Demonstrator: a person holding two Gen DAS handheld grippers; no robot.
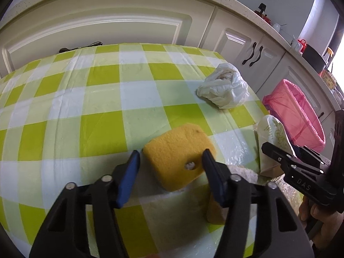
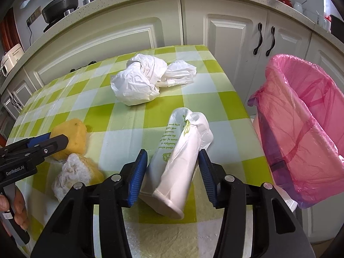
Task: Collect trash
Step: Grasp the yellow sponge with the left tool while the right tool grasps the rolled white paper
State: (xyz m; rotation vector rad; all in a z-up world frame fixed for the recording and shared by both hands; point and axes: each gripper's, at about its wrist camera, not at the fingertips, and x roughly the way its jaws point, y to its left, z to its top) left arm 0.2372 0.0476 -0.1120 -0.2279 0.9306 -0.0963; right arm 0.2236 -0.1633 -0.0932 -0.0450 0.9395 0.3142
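A yellow sponge (image 1: 179, 154) lies on the green checked table (image 1: 86, 111). My left gripper (image 1: 171, 158) is open with its jaws on either side of the sponge's near end. A white paper cup (image 2: 179, 163) with green print lies on its side with a white bag over its far end. My right gripper (image 2: 173, 159) is open with its jaws on either side of the cup. A crumpled white plastic bag (image 2: 139, 83) lies farther back; it also shows in the left wrist view (image 1: 223, 87). A bin with a pink liner (image 2: 305, 126) stands right of the table.
A second yellow sponge with a white fluffy top (image 2: 75, 172) lies beside the first sponge (image 2: 71, 137). White cupboards (image 2: 225, 32) and a speckled counter with a black pan (image 2: 61, 4) run behind the table. The table's right edge is next to the bin.
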